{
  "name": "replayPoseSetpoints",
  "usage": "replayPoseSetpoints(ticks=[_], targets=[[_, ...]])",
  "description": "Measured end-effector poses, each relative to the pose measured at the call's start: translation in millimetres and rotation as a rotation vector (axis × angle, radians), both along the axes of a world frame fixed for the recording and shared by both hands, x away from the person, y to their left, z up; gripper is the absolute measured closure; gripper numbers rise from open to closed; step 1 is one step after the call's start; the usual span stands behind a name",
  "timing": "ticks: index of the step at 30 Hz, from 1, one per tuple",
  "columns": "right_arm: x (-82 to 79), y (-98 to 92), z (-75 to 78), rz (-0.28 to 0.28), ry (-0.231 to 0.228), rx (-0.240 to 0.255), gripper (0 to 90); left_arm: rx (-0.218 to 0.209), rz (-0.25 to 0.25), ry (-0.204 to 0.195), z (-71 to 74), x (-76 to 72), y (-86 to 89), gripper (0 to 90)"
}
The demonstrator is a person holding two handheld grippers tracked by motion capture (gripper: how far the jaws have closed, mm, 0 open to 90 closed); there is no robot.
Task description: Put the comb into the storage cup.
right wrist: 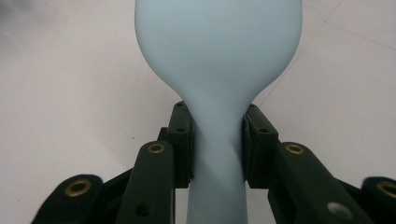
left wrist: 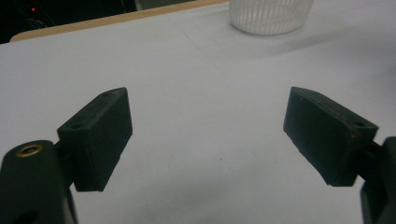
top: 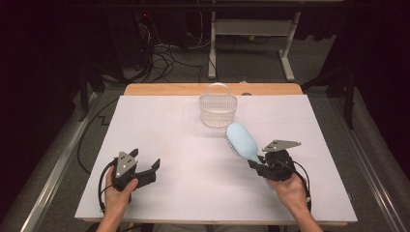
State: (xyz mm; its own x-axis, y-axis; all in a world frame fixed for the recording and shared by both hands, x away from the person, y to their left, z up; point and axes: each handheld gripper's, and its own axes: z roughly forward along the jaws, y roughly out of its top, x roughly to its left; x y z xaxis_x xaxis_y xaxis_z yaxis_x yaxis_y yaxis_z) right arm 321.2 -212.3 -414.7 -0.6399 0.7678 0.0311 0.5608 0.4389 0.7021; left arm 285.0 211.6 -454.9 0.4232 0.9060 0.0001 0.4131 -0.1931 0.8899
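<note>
High view: your left gripper (top: 147, 170) sits near the table's front edge w/ jaws spread wide, nothing between. Your right gripper (top: 257, 166) clamps the light-blue hairbrush (top: 241, 141) by its handle; long axis runs up-left, head toward the white basket (top: 218, 110), bristles facing left.

Left gripper view: jaws wide over bare table (left wrist: 201, 107).

Right gripper view: pads pinch the handle, head pointing straight away.

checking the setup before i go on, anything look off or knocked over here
Nothing stands out. The white basket stands upright at the far side of the table. The right gripper is shut on the handle of the light blue hairbrush, and the left gripper is open.
</note>
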Motion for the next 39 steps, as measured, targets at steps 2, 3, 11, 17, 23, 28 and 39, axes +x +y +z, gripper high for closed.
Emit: replayPoseSetpoints(ticks=[2, 3, 11, 17, 23, 28, 39], targets=[[-1.1, 0.7, -0.3, 0.001, 0.002, 0.005, 70.2, -0.003, -0.005, -0.003, 1.2, 0.7, -2.8, 16.3], [-1.7, 1.2, -0.5, -0.002, 0.004, 0.008, 70.3, -0.004, -0.011, -0.005, 1.8, 1.1, -4.2, 16.4], [-7.4, 8.4, -0.6, 0.024, 0.001, 0.016, 70.3, -0.001, -0.049, -0.005, 5.4, 2.1, -16.9, 16.4], [-11.7, 14.8, 1.3, 0.045, -0.008, 0.022, 70.3, -0.017, -0.089, 0.000, 9.8, 3.1, -27.9, 17.7], [-13.4, 20.4, 1.4, 0.059, -0.008, 0.023, 70.3, -0.028, -0.132, 0.016, 11.9, 4.6, -40.2, 18.1], [-13.3, 22.7, 1.8, 0.073, -0.016, 0.025, 70.3, -0.024, -0.165, 0.030, 13.4, 5.5, -51.4, 18.6], [-14.8, 25.1, 3.2, 0.087, -0.025, 0.032, 70.2, -0.057, -0.234, 0.034, 17.5, 10.3, -77.6, 19.0]])
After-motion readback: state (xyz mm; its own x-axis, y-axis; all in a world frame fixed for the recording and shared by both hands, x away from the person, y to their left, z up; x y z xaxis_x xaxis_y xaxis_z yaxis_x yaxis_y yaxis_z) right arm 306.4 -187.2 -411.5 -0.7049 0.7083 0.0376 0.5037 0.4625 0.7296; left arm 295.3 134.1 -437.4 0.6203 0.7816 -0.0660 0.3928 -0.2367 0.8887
